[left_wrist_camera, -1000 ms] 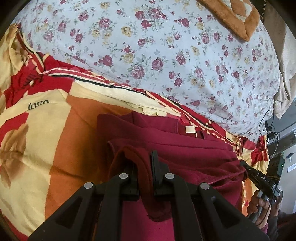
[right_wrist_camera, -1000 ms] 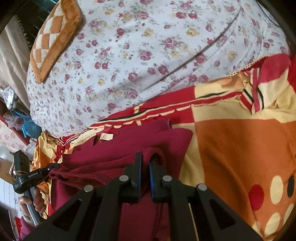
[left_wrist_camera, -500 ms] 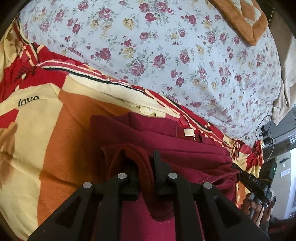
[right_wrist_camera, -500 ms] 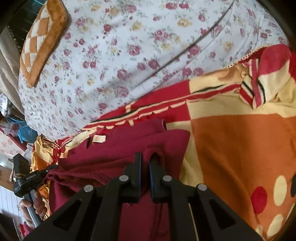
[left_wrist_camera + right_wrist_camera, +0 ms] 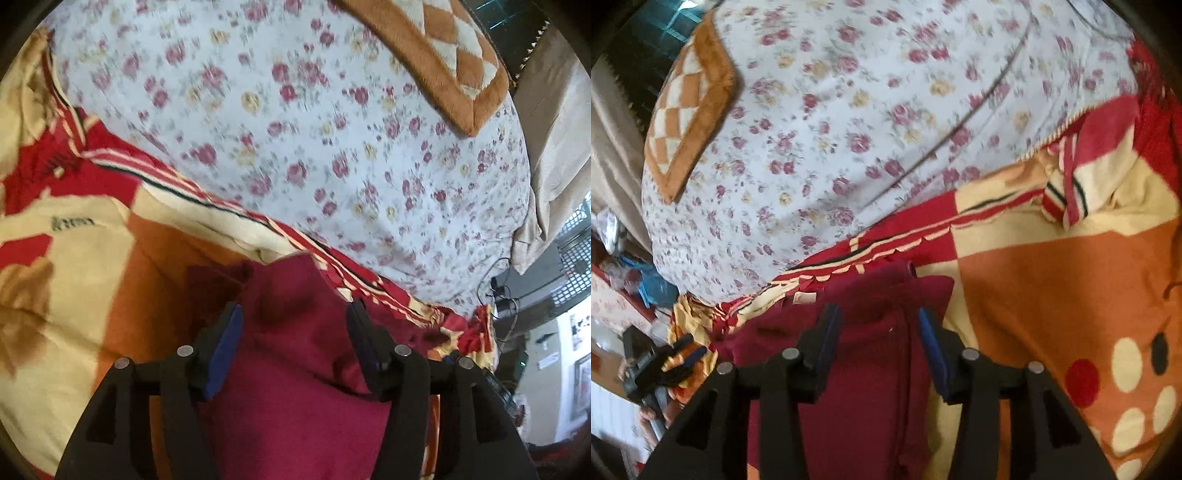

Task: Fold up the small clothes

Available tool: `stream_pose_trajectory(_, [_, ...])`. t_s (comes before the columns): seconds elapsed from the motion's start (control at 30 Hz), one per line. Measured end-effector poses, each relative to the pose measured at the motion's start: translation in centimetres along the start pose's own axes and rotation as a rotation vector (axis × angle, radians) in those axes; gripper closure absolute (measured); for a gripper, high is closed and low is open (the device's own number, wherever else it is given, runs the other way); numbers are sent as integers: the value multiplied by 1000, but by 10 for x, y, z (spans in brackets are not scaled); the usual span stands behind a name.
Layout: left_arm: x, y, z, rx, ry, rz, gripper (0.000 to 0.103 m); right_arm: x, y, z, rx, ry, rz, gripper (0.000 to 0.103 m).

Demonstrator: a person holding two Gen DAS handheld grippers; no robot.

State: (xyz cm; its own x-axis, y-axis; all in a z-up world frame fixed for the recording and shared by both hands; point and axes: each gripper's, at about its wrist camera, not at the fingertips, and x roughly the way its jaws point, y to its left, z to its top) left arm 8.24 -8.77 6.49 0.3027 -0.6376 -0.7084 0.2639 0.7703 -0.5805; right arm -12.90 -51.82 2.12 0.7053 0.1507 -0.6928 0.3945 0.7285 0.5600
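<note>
A dark red garment (image 5: 295, 350) lies folded on the red, cream and orange blanket (image 5: 74, 277). My left gripper (image 5: 293, 321) hangs over its left part with jaws opening wide; the cloth lies between and below the blue pads (image 5: 225, 347), which do not press on it. In the right wrist view the same garment (image 5: 864, 354) shows its folded right edge and a small cream label (image 5: 804, 297). My right gripper (image 5: 877, 326) is also opening, its pads apart over the fold. The left gripper (image 5: 679, 360), in a hand, shows at the far left of that view.
A floral white sheet (image 5: 314, 129) covers the bed beyond the blanket, with an orange and white checked cushion (image 5: 443, 62) at its far end. Beige cloth (image 5: 554, 147), cables and shelves stand past the bed's right side. A bunched blanket corner (image 5: 1082, 177) lies to the right.
Both grippers were shut on folds of the red garment; both have let go and stand open. The cloth has dropped flat, and both views have lifted a little and blurred.
</note>
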Motion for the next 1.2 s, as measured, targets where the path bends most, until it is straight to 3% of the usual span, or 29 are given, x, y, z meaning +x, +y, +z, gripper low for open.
stream_pose_trajectory(0.1, [-5,2,-1,-17,-31,-2,54,-2,18,-6,-89,-1,-1,56])
stream_pose_trajectory(0.27, [14,-10,-11,54,6,57,54,25,54,-9,-228,50,-16,56])
stream_pose_trajectory(0.37, [33,-12,-20,98,34,168,54,49,70,-11,-316,94,-56,56])
stream_pose_trajectory(0.47, [52,-3,-23,106,67,253,54,87,61,-7,-337,150,-184,58])
stream_pose_trajectory(0.53, [57,5,-23,98,102,253,54,94,51,-2,-300,145,-179,59])
stream_pose_trajectory(0.67, [42,10,-16,101,70,202,54,69,48,5,-252,87,-137,58])
stream_pose_trajectory(0.7, [39,11,-13,104,60,196,54,61,48,6,-256,66,-134,54])
stream_pose_trajectory(0.8, [40,10,-4,99,73,172,54,49,44,13,-260,17,-149,27])
stream_pose_trajectory(1.0, [66,3,0,132,147,174,54,68,37,21,-281,53,-156,27])
stream_pose_trajectory(1.03, [70,2,0,138,155,175,55,73,41,20,-297,60,-148,28])
stream_pose_trajectory(1.07, [73,2,1,142,157,179,68,76,43,19,-316,65,-142,32])
stream_pose_trajectory(1.1, [74,2,2,142,149,190,83,79,46,16,-339,70,-133,52])
stream_pose_trajectory(1.13, [74,4,3,138,142,205,99,81,49,15,-360,78,-134,88])
stream_pose_trajectory(1.17, [73,6,5,130,136,199,102,81,50,15,-373,79,-147,96])
stream_pose_trajectory(1.2, [71,9,7,120,121,184,103,78,51,16,-376,59,-156,96])
